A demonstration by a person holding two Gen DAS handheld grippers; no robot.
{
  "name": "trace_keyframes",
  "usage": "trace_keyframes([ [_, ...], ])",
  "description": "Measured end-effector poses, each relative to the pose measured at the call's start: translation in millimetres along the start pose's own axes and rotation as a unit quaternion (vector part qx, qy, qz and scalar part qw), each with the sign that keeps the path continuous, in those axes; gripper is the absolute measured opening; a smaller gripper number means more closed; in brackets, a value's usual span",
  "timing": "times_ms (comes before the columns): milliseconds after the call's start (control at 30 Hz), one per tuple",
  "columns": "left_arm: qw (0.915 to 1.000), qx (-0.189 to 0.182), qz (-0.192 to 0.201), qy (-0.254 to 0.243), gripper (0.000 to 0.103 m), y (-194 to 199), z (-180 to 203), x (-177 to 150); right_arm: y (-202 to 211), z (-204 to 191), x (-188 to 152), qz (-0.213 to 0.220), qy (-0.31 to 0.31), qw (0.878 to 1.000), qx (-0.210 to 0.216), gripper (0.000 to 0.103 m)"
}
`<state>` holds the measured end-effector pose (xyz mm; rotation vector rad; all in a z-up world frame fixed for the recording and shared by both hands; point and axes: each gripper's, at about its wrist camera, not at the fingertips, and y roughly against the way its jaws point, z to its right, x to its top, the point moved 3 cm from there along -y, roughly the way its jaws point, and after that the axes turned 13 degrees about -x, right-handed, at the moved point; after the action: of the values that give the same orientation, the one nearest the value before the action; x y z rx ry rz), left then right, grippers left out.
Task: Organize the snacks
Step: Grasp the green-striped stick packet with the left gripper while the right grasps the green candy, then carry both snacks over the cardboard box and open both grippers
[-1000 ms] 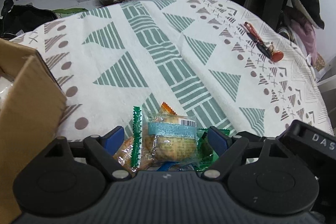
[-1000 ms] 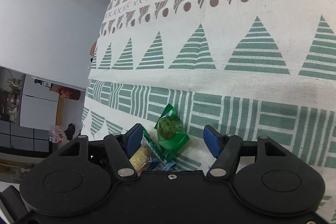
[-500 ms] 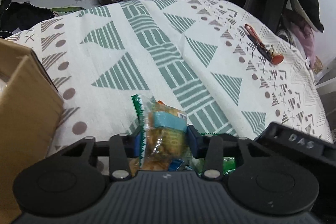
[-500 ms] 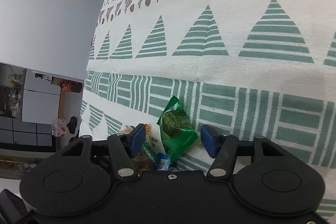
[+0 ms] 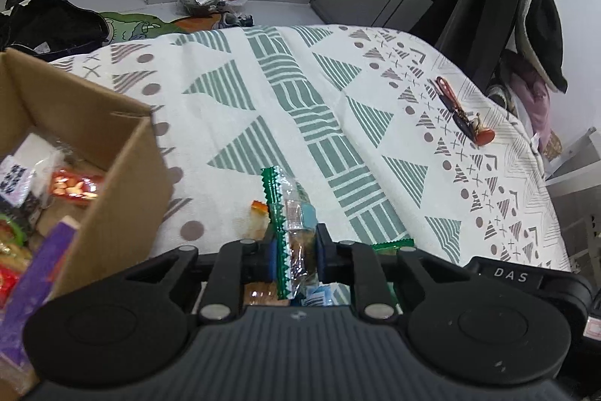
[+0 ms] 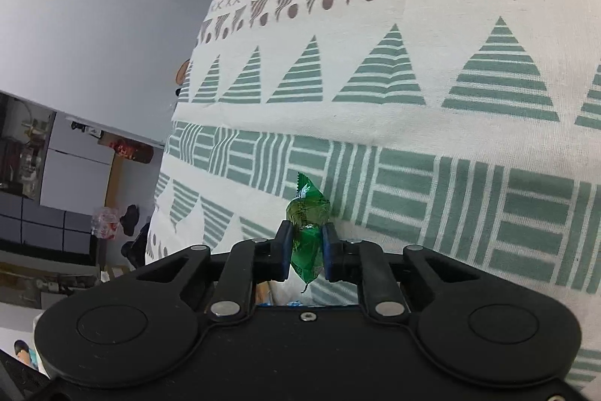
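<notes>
While each claw pinches crinkly wrapper, left claw [image 5: 295, 250] clear packet [image 5: 295, 235], right claw [image 6: 306, 250] green candy [image 6: 306, 213].

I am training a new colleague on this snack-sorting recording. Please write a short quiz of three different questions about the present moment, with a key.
1. True or false: the right tongs are shut on a green candy.
2. Multiple choice: the cardboard box, in the left wrist view, is A) empty, B) already holding snacks, C) closed with a lid.
3. Fill in: the left tongs are shut on a clear snack packet with a ____ serrated edge.

Key: 1 true; 2 B; 3 green.
</notes>
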<state>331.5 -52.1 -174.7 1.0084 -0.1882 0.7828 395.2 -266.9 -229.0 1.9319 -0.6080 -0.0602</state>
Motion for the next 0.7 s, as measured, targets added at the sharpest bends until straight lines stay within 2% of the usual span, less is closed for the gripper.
trace_keyframes([
  [400,0.9994,-0.006,0.034,-0.001,0.018,50.5,-5.7,8.2,39.3,-25.7,-19.7,0.050,0.044,0.998,0.008,0.015],
  [700,0.9978,-0.009,0.065,-0.003,0.018,94.6,-18.6,13.8,70.0,-53.7,-44.8,0.098,0.090,0.991,0.014,0.015],
])
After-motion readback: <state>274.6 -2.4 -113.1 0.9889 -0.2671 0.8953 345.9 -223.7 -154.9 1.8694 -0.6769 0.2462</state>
